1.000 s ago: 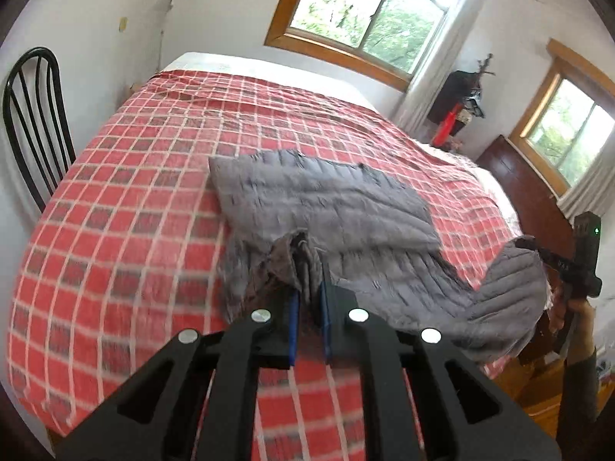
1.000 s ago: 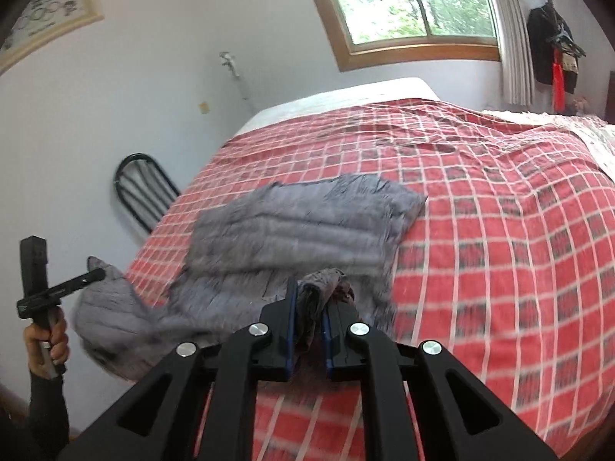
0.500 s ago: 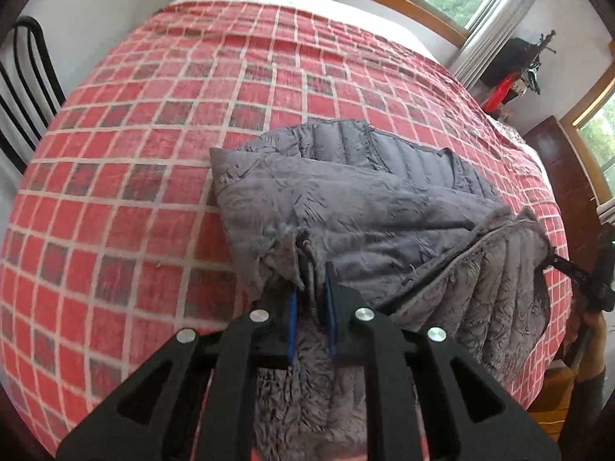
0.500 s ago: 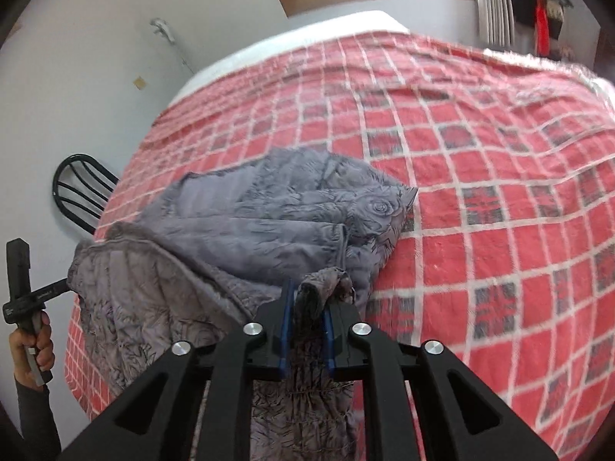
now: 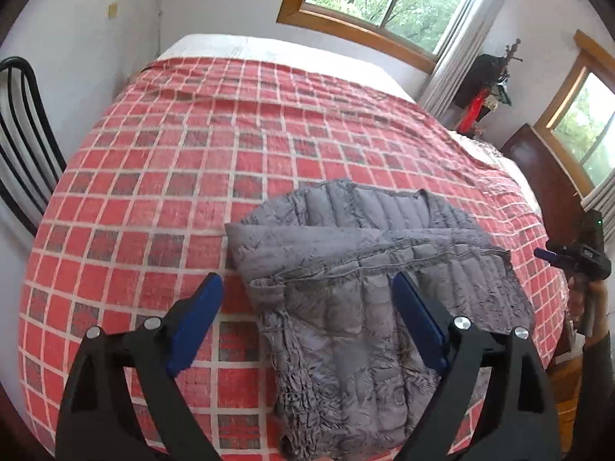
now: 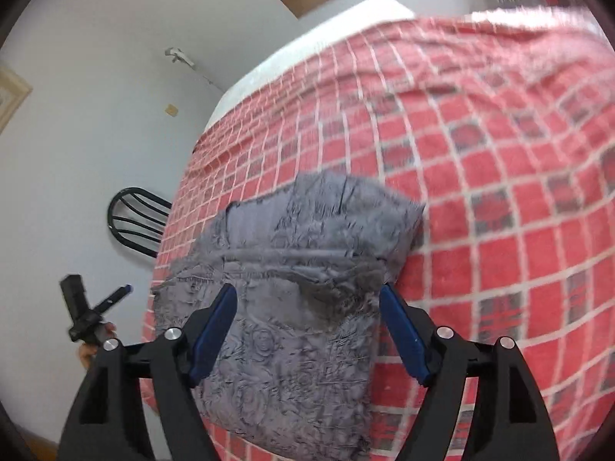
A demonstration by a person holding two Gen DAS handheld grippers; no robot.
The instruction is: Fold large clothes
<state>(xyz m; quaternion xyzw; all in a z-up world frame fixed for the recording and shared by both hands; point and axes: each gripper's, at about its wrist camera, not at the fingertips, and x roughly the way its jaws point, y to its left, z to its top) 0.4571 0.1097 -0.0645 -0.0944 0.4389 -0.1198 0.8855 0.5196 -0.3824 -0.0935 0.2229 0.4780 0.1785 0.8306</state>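
Note:
A grey quilted jacket [image 5: 369, 292] lies folded over on itself on the red checked bedspread [image 5: 200, 161], near the bed's front edge. My left gripper [image 5: 307, 288] is open and empty, its blue pads spread just above the jacket's left corner. My right gripper [image 6: 305, 299] is open and empty over the jacket [image 6: 292, 307], near its right side. The right gripper also shows at the right edge of the left wrist view [image 5: 576, 257], and the left one shows at the left of the right wrist view [image 6: 92, 311].
A black metal chair [image 5: 23, 146] stands at the bed's left side, also in the right wrist view [image 6: 134, 223]. A dark wooden cabinet [image 5: 546, 184] stands right of the bed. A white sheet [image 5: 269, 48] and windows lie beyond.
Both grippers carried the jacket's lower part forward and laid it over the upper part. Both then opened and let go of the cloth and drew back a little.

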